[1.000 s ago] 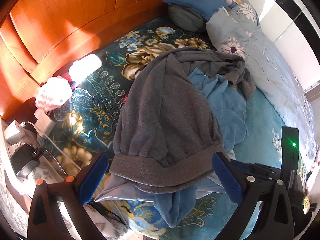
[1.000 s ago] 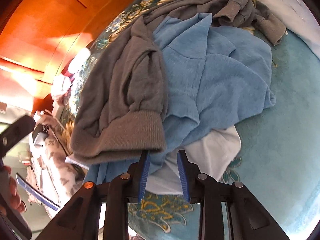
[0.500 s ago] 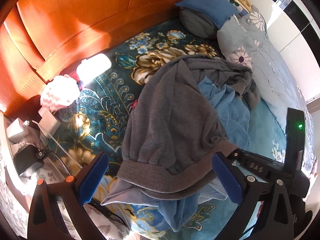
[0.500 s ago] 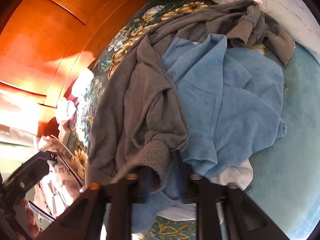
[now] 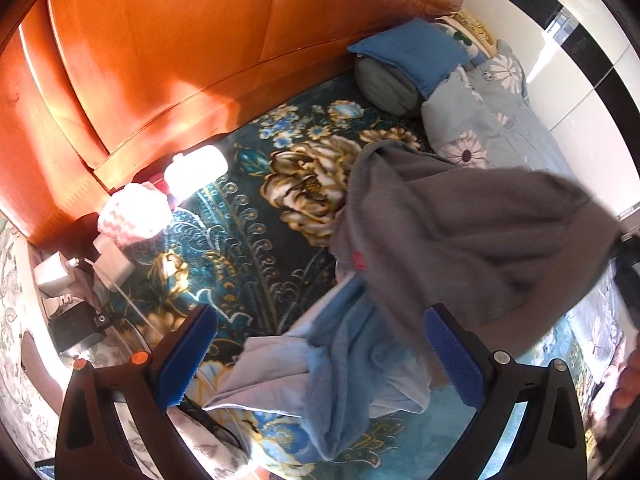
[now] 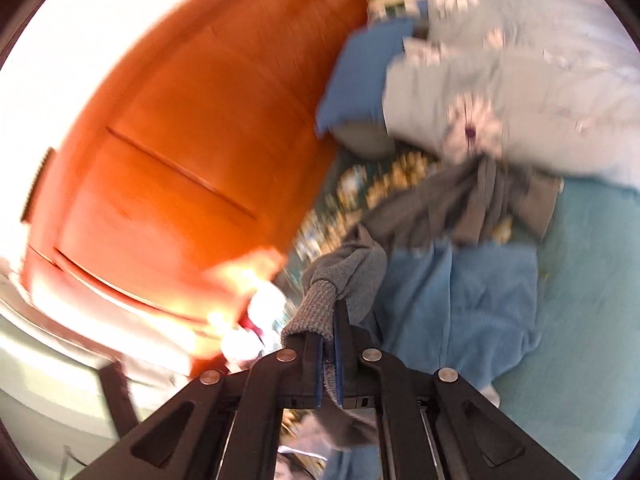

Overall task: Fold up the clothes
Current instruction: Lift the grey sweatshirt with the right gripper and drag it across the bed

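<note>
Since a second ago, your right gripper (image 6: pixel 329 354) has closed its jaws on the ribbed hem of the grey sweater (image 5: pixel 460 248) and lifted it, so it hangs across the right of the left view. Your left gripper (image 5: pixel 320 354) stays wide open, empty, over the blue garment (image 5: pixel 344 364) at bottom centre on the floral blanket (image 5: pixel 240 248).

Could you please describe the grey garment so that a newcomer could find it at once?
On the bed below the orange wooden headboard lies a clothes pile. The grey sweater is its top layer, its ribbed hem pinched in the right gripper; the garments beneath are blue.
</note>
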Demonstrator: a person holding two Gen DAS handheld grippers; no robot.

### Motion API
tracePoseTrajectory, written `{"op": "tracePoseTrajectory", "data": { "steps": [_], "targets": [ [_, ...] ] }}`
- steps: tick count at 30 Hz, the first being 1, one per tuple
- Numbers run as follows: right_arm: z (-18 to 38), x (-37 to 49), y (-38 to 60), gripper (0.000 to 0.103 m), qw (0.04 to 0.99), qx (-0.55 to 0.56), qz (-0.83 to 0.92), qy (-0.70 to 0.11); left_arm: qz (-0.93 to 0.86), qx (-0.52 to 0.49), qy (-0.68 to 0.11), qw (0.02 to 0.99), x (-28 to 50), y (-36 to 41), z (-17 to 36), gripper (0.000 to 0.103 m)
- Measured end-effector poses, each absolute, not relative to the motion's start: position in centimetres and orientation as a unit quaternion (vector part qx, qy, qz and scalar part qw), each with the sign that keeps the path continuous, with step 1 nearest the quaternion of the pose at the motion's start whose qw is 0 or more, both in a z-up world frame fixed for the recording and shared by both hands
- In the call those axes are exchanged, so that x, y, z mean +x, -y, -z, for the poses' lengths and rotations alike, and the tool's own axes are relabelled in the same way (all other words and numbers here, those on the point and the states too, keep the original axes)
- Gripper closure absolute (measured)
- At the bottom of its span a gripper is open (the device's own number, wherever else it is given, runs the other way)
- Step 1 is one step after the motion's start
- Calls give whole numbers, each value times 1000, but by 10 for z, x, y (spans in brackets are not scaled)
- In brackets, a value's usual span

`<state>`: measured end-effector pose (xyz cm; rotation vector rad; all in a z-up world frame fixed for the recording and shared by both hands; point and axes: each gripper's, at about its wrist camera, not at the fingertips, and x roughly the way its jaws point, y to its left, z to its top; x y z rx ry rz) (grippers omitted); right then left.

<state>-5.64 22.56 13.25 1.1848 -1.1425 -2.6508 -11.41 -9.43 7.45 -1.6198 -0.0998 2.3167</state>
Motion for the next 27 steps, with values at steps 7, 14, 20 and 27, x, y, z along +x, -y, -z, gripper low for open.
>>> {"op": "tracePoseTrajectory", "data": {
  "steps": [7, 14, 20, 27],
  "targets": [
    [-212, 17, -295, 99, -27, 282, 880, 381, -811, -551, 41, 194, -86, 43, -97, 0],
    [-252, 152, -380, 99, -90, 224, 885, 399, -812, -535, 22, 234, -23, -36, -117, 0],
    [-250, 288, -460, 99, -142, 216, 873, 414, -803, -531, -10, 269, 60, -106, -121, 0],
    [-223, 448, -547, 99, -214, 234, 842, 437, -791, -525, -48, 309, 157, -187, -126, 0]
  ]
}}
